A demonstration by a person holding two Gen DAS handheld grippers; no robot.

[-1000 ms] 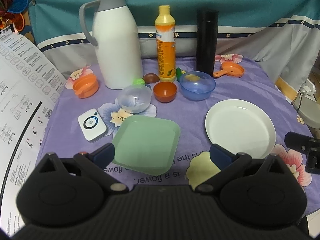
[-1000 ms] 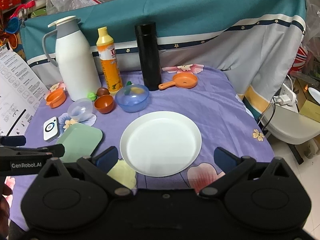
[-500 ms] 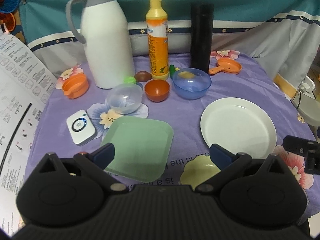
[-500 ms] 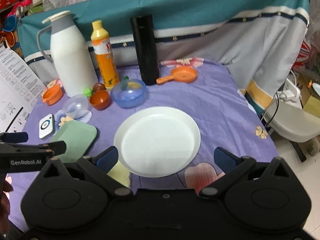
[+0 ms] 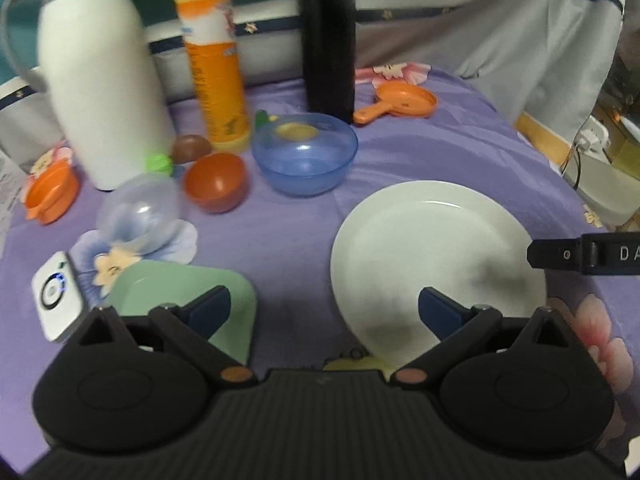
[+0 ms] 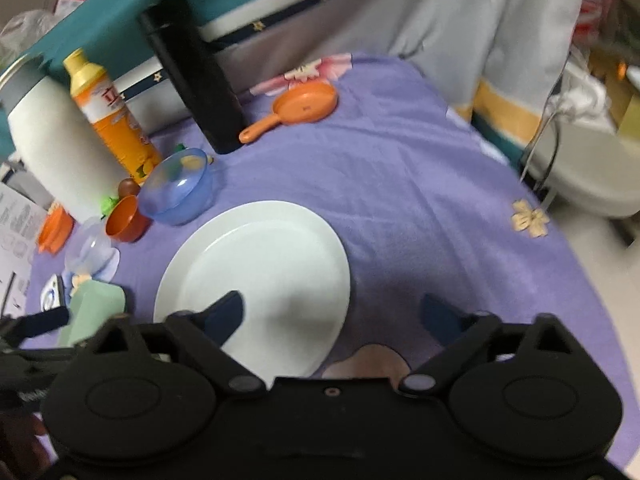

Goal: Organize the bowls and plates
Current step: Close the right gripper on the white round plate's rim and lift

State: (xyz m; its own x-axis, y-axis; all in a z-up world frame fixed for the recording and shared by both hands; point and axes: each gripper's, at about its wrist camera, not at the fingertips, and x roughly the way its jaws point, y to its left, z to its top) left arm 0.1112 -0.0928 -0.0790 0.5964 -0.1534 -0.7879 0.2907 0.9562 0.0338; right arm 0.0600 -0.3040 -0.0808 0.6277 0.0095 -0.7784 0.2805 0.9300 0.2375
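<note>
The right gripper [image 6: 332, 314], jaws spread but just narrowing with nothing between them, was held over the white plate [image 6: 256, 264]. The left gripper [image 5: 324, 310] was spread beside the green plate [image 5: 176, 284]. "DA" was read on the right gripper's finger. A purple flowered cloth [image 5: 460, 132] covered the table.

Two plates lie on the purple cloth: one round white plate [image 5: 432, 248] and one square green plate [image 5: 176, 292]. Three bowls stand behind them: blue [image 5: 306, 154], brown-orange [image 5: 215, 188], clear [image 5: 138, 212]. There are two orange toy pans [image 5: 400, 104], three tall containers and one white device [image 5: 56, 296].
</note>
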